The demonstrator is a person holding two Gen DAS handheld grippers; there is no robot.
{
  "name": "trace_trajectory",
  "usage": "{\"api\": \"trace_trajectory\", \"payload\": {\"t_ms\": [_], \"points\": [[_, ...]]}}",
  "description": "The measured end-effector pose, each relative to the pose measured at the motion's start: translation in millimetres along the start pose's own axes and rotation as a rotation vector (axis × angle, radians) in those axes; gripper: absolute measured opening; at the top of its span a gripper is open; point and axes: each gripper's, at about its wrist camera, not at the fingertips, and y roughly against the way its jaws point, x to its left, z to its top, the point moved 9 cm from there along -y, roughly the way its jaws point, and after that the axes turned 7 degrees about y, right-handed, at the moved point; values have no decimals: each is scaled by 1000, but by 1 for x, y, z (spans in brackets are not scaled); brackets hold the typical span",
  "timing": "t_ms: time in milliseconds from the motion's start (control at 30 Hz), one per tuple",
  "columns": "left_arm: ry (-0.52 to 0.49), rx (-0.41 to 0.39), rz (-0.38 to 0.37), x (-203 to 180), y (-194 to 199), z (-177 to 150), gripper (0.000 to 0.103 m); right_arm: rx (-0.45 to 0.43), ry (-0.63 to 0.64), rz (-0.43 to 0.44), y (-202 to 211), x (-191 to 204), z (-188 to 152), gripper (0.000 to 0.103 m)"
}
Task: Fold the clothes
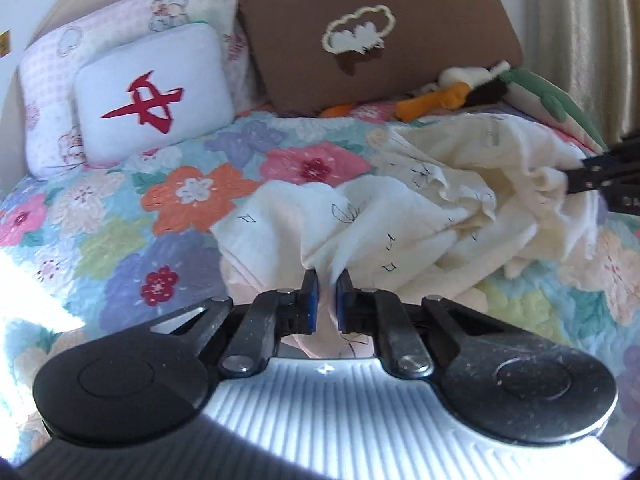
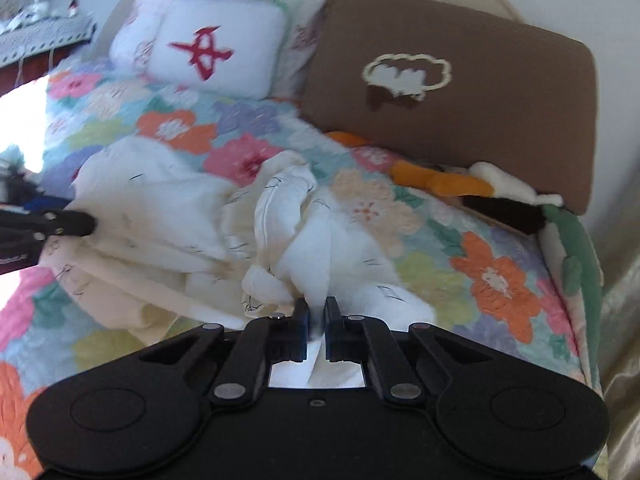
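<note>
A crumpled cream-white garment with small black line prints lies on a floral quilt. My left gripper is shut on a pinch of its near left part, cloth bunched between the blue pads. In the right wrist view the same garment spreads left of centre, and my right gripper is shut on a fold at its right end. Each gripper shows in the other's view: the right gripper bites the cloth at the far right edge, and the left gripper holds it at the far left.
The floral quilt covers the bed. At the head lie a white cushion with a red character, a pale floral pillow and a brown cushion. Plush toys rest by the brown cushion. A curtain hangs on the right.
</note>
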Motion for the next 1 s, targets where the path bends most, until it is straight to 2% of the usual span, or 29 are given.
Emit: {"api": "trace_trajectory", "payload": {"t_ms": [200, 267, 367, 500, 567, 600, 667, 700, 733, 833, 900, 1000], "points": [[129, -79, 134, 52, 11, 21, 0, 6, -160, -95, 6, -55, -10, 6], [150, -109, 196, 70, 15, 27, 0, -3, -201, -122, 10, -68, -13, 6], [201, -136, 229, 95, 22, 35, 0, -20, -256, -153, 16, -86, -14, 6], [323, -56, 90, 101, 17, 26, 2, -27, -289, -225, 26, -107, -19, 6], [316, -12, 31, 88, 14, 17, 4, -17, -315, -252, 30, -118, -22, 6], [306, 8, 3, 80, 13, 13, 6, -10, -332, -262, 31, -123, -25, 6], [249, 34, -43, 60, 11, 7, 22, 3, -366, -281, 33, -134, -30, 6], [230, 38, -63, 52, 11, 6, 43, 10, -385, -290, 34, -139, -33, 6], [212, 41, -86, 44, 11, 5, 59, 17, -403, -298, 35, -144, -35, 6], [181, 59, -163, 23, 11, 0, 73, 34, -455, -331, 36, -160, -45, 6], [177, 78, -189, 15, 8, -4, 76, 75, -513, -317, 30, -165, -55, 6], [191, 115, -187, 12, -1, -13, 80, 157, -615, -256, 17, -161, -73, 11]]}}
